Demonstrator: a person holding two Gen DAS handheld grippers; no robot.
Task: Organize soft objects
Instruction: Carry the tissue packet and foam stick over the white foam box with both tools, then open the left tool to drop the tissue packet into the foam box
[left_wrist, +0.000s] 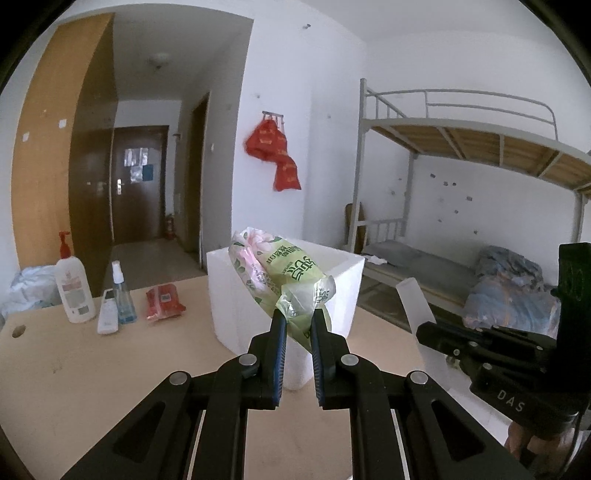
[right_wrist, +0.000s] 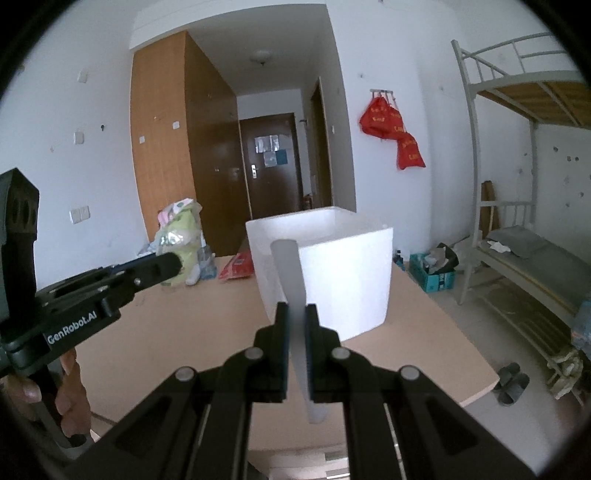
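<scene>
My left gripper (left_wrist: 299, 314) is shut on the crinkled tail of a green and pink soft plastic pack (left_wrist: 280, 269), which hangs tilted in front of a white foam box (left_wrist: 343, 269) on the table. My right gripper (right_wrist: 296, 308) is shut on a translucent white soft tube (right_wrist: 290, 266) that sticks up toward the foam box (right_wrist: 351, 266). In the left wrist view the right gripper (left_wrist: 424, 330) sits to the right with the tube (left_wrist: 413, 299). In the right wrist view the left gripper (right_wrist: 173, 264) holds the pack (right_wrist: 181, 229) at the left, with a hand on its handle.
On the wooden table (left_wrist: 110, 369) at the far left stand a lotion pump bottle (left_wrist: 74, 288), a spray bottle (left_wrist: 122, 295), a white remote (left_wrist: 108, 314) and a red packet (left_wrist: 162, 301). A bunk bed (left_wrist: 443, 266) stands to the right, with a cluttered box (right_wrist: 432, 269) and slippers (right_wrist: 511, 382) on the floor.
</scene>
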